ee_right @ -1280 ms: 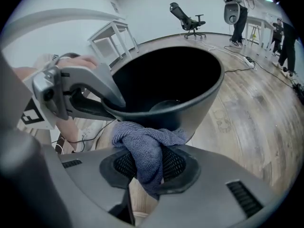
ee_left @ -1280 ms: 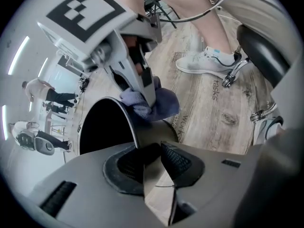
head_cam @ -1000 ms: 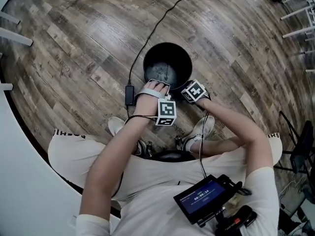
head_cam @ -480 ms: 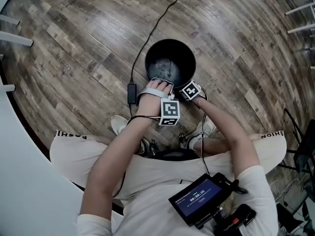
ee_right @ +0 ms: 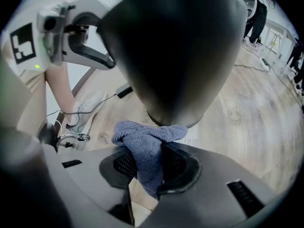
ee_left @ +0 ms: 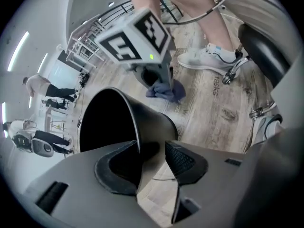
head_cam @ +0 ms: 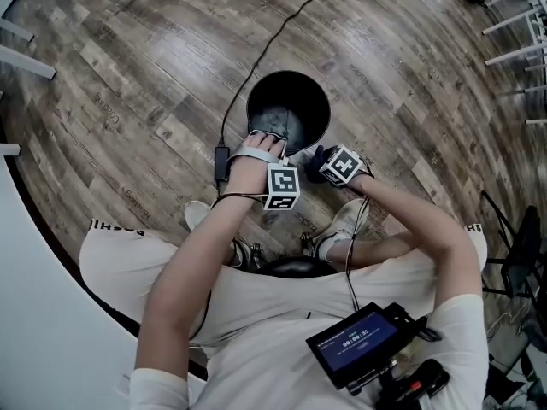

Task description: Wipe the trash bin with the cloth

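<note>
Wiping step is under way: the right gripper (ee_right: 148,167) is clamping the blue cloth (ee_right: 142,141) beside the outer wall of the trash bin (head_cam: 286,101), which is on the floor. The left gripper (ee_left: 152,163) is straddling the rim, jaws just opened and not pressing. Next move probably calls for re-gripping the rim and rubbing the wall. Earlier, the right gripper was at the rim; now it is sitting outside.

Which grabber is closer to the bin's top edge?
Left. The left gripper, jaws just opened, straddles the rim of the bin; the right gripper holds the cloth down by the bin's base.
</note>
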`<state>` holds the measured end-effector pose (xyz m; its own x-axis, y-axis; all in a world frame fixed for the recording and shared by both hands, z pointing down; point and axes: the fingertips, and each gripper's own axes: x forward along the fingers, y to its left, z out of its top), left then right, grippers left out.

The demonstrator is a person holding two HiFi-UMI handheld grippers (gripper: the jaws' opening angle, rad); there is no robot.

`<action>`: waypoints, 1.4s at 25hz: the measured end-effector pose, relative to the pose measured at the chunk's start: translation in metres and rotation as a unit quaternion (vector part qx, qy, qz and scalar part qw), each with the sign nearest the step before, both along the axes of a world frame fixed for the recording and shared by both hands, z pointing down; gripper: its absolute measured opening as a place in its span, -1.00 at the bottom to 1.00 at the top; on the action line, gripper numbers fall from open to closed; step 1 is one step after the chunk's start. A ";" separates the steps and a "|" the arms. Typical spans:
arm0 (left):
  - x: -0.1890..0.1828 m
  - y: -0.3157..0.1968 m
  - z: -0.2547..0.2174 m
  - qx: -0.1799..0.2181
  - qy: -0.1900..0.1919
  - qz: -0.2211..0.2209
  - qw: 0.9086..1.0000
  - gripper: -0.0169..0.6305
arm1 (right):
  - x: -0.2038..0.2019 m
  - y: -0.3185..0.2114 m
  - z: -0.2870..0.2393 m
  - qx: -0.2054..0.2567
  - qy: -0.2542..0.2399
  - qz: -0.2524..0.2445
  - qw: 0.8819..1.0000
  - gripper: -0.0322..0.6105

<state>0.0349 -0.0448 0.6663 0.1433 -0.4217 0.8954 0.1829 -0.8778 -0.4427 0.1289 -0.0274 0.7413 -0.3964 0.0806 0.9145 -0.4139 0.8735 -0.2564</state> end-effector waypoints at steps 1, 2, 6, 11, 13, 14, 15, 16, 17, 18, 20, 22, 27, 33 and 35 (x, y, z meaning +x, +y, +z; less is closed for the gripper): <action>-0.006 -0.001 0.001 0.004 -0.008 0.002 1.000 -0.41 | -0.002 0.003 -0.015 0.003 -0.005 -0.001 1.000 -0.59; -0.011 -0.001 0.001 0.009 -0.015 0.006 1.000 -0.41 | -0.004 0.005 -0.029 0.006 -0.010 0.000 1.000 -0.59; -0.010 0.002 0.002 0.022 -0.039 0.025 0.999 -0.54 | -0.017 0.004 -0.087 0.020 -0.043 0.010 0.999 -0.59; -0.002 0.008 0.002 0.021 -0.031 0.032 0.999 -0.57 | -0.027 -0.006 -0.118 0.029 -0.057 0.027 0.998 -0.59; 0.000 0.011 0.002 0.017 -0.029 0.030 0.999 -0.57 | -0.028 -0.012 -0.116 0.029 -0.055 0.037 0.997 -0.59; 0.002 0.012 0.002 0.016 -0.028 0.030 0.999 -0.57 | -0.027 -0.015 -0.114 0.028 -0.053 0.041 0.997 -0.59; 0.004 0.014 0.001 0.014 -0.027 0.031 0.999 -0.57 | -0.027 -0.018 -0.111 0.026 -0.050 0.045 0.997 -0.59; 0.005 0.015 0.001 0.014 -0.026 0.032 0.999 -0.58 | -0.026 -0.019 -0.106 0.022 -0.047 0.047 0.998 -0.59; 0.006 0.016 0.002 0.014 -0.024 0.032 0.999 -0.58 | -0.025 -0.020 -0.101 0.018 -0.043 0.048 0.998 -0.59; 0.007 0.017 0.002 0.014 -0.022 0.033 0.999 -0.58 | -0.023 -0.020 -0.095 0.016 -0.038 0.047 0.998 -0.59; 0.008 0.017 0.002 0.014 -0.020 0.034 0.999 -0.58 | -0.022 -0.022 -0.080 0.016 -0.029 0.044 0.998 -0.59; 0.008 0.016 0.002 0.013 -0.017 0.033 0.999 -0.58 | -0.020 -0.025 -0.062 0.015 -0.022 0.040 0.999 -0.59; 0.014 0.015 0.001 0.007 -0.006 0.028 1.000 -0.58 | -0.016 -0.031 -0.001 0.018 -0.009 0.043 0.999 -0.59; 0.023 0.015 0.001 -0.002 0.013 0.026 1.000 -0.58 | -0.010 -0.035 0.068 0.034 0.021 0.047 0.998 -0.59; 0.025 0.016 0.002 -0.002 0.015 0.026 1.000 -0.58 | -0.009 -0.035 0.089 0.040 0.026 0.047 0.998 -0.59</action>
<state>0.0595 -0.0290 0.6680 0.1909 -0.4089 0.8924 0.2152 -0.8696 -0.4444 0.1199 -0.0619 0.8303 -0.3509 -0.0288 0.9360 -0.5050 0.8476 -0.1632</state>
